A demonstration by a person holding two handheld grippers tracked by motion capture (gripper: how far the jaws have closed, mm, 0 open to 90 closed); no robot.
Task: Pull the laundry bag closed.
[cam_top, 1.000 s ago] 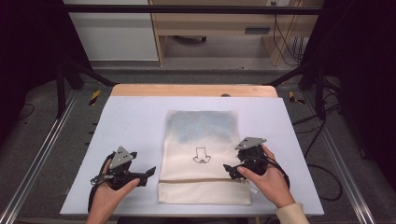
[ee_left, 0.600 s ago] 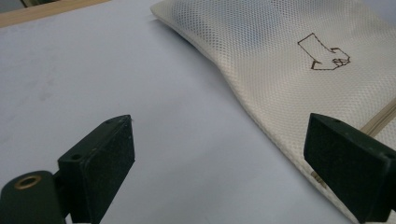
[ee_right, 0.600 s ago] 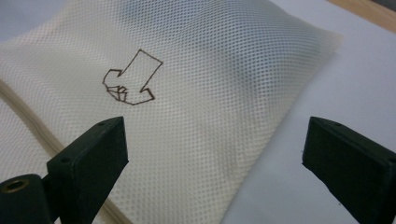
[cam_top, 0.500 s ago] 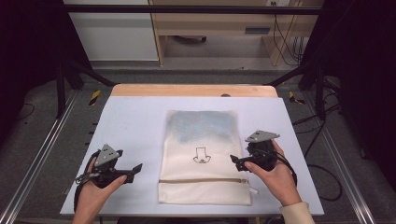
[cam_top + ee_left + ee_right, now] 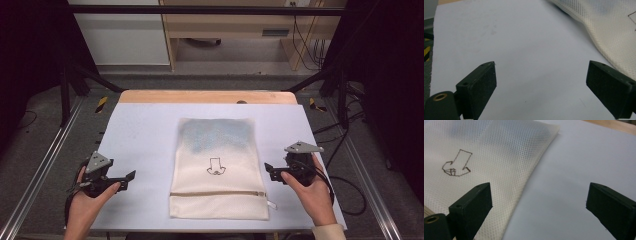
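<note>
Mesh bag (image 5: 217, 170) lies flat between both grippers' parted fingers (image 5: 471, 206), seemingly untouched.

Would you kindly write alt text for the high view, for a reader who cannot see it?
A cream mesh bag with a zipper near its front edge lies flat on a pale blue table. A person's hands hold an open tool on each side of it, the left tool well apart from the bag, the right tool just off its edge.

I see a pale grey sheet-covered surface (image 5: 145, 125) with a light wooden far edge (image 5: 207, 96), grey carpeted floor (image 5: 45, 125) around it, a pale wooden shelf unit (image 5: 235, 30) behind, and black cables (image 5: 305, 37) hanging there.
</note>
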